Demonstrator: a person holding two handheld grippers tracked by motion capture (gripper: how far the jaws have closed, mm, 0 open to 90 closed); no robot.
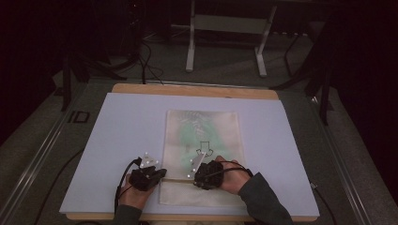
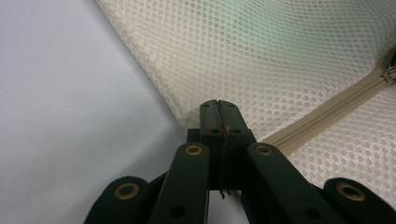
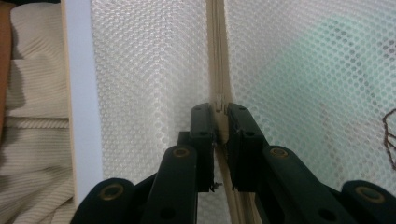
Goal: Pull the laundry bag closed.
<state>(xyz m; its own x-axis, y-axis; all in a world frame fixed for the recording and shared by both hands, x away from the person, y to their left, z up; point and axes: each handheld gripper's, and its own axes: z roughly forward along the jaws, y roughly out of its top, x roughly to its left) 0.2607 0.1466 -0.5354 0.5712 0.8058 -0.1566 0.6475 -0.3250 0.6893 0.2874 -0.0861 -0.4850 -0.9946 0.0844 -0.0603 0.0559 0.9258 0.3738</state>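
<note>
A cream mesh bag (image 1: 202, 126) lies flat on the pale board (image 1: 117, 140), with something green (image 1: 197, 133) showing through it. Its zipper (image 1: 178, 180) runs across the near part. My left gripper (image 1: 163, 174) comes in from the left and is shut on the bag's left edge (image 2: 205, 100) by the zipper's end (image 2: 327, 116). My right gripper (image 1: 193, 179) points left along the zipper (image 3: 215, 56). Its jaws are closed on the small zipper pull (image 3: 219, 100), with mesh (image 3: 154, 70) on both sides.
The board rests on a wooden tabletop (image 1: 187, 89). Beyond it on the floor stand a metal frame's legs (image 1: 190, 51) and cables (image 1: 148, 61). Bare board lies left (image 2: 70, 116) and right (image 1: 272, 150) of the bag. The person's ribbed beige garment (image 3: 28, 121) is at the near edge.
</note>
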